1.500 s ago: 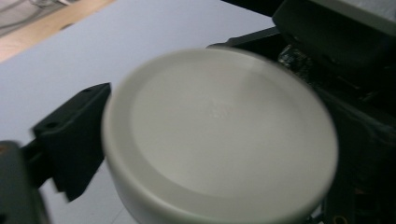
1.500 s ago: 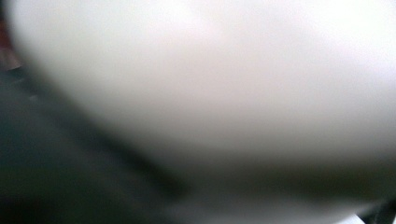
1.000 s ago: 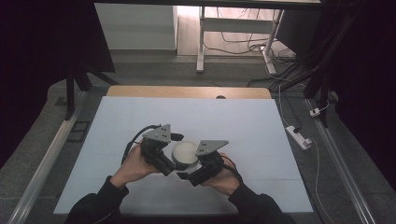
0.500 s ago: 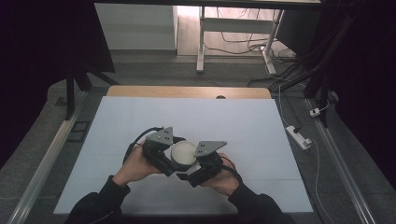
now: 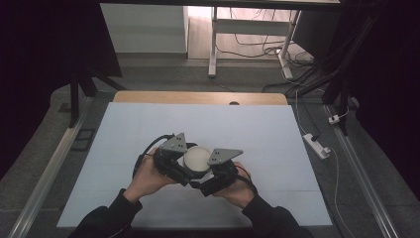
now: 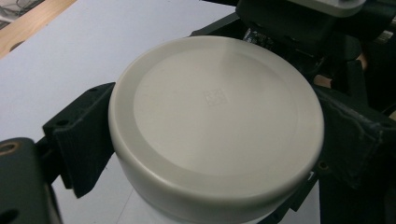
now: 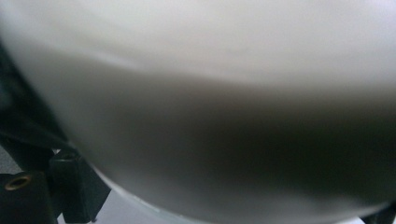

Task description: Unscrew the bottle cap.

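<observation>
Near edge of the high view: two dark-sleeved forearms come in, each hand on a gripper. Left gripper [image 5: 174, 157] and right gripper [image 5: 214, 173] meet over the near-centre of the pale blue table sheet [image 5: 257, 134], with the round off-white plastic lidded jar [image 5: 197, 157] between them. Left gripper view: its two black jaws press on opposite sides of the jar's flat round lid [image 6: 217, 126], pinching it; jar body just visible below the lid. Right gripper view: the jar wall [image 7: 210, 116] is very close and blurred; one jaw visible at lower left, touching or just beside the jar; grip state cannot be told. Farther off: bare wooden table edge [image 5: 198, 97], then grey floor with a white power strip [image 5: 317, 145].
</observation>
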`<state>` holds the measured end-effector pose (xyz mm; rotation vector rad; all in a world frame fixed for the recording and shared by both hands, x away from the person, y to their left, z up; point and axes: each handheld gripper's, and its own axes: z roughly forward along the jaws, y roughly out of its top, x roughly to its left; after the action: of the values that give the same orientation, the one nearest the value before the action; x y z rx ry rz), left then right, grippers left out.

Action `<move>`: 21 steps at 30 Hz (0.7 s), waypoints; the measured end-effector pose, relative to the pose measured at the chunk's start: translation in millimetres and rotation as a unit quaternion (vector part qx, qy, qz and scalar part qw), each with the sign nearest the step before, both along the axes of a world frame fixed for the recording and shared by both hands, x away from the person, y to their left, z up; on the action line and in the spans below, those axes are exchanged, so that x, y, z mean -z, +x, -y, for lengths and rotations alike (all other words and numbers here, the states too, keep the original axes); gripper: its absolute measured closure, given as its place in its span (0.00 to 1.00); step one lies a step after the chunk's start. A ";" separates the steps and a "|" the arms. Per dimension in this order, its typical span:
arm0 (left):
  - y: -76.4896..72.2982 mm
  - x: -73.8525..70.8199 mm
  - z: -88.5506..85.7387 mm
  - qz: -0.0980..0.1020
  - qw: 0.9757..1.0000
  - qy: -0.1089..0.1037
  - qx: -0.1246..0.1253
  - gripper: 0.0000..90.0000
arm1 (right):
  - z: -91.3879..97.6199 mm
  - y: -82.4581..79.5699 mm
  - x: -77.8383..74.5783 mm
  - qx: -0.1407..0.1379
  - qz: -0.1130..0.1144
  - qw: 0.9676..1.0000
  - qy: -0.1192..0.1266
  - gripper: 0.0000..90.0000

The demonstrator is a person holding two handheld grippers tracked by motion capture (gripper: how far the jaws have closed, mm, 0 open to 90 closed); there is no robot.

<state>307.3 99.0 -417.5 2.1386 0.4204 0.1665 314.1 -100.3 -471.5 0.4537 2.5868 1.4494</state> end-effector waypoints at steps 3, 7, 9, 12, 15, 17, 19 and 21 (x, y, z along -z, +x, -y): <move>-1.5 -2.7 -0.7 -0.004 1.000 -0.018 -0.014 0.09 | -0.9 -0.1 0.9 0.009 0.006 1.000 -0.015 0.08; -4.1 -9.9 -5.1 0.005 1.000 -0.011 -0.022 0.09 | -0.4 1.1 3.8 0.010 -0.001 1.000 -0.014 0.08; -4.6 -11.1 -6.1 0.005 1.000 -0.011 -0.022 0.09 | -1.1 0.5 3.0 0.010 0.000 1.000 -0.013 0.08; -4.7 -11.3 -7.0 0.009 1.000 -0.007 -0.026 0.09 | -1.5 -0.3 2.7 0.009 0.002 1.000 -0.012 0.08; -4.7 -12.2 -10.5 0.012 1.000 -0.004 -0.028 0.09 | -0.7 0.4 3.1 0.011 0.002 1.000 -0.014 0.08; -4.8 -13.4 -14.3 0.014 0.999 -0.004 -0.032 0.09 | 0.7 1.4 3.2 0.015 0.001 1.000 -0.014 0.08; -5.0 -14.3 -18.2 0.013 0.999 -0.009 -0.034 0.09 | 2.7 3.0 3.4 0.020 0.005 1.000 -0.015 0.08; -6.0 -14.6 -21.2 0.014 0.999 -0.011 -0.038 0.09 | 5.2 4.9 3.5 0.026 0.003 1.000 -0.015 0.08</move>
<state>301.3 120.2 -402.9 2.0987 0.4847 0.2336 319.1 -105.5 -475.0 0.5076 2.5684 1.3914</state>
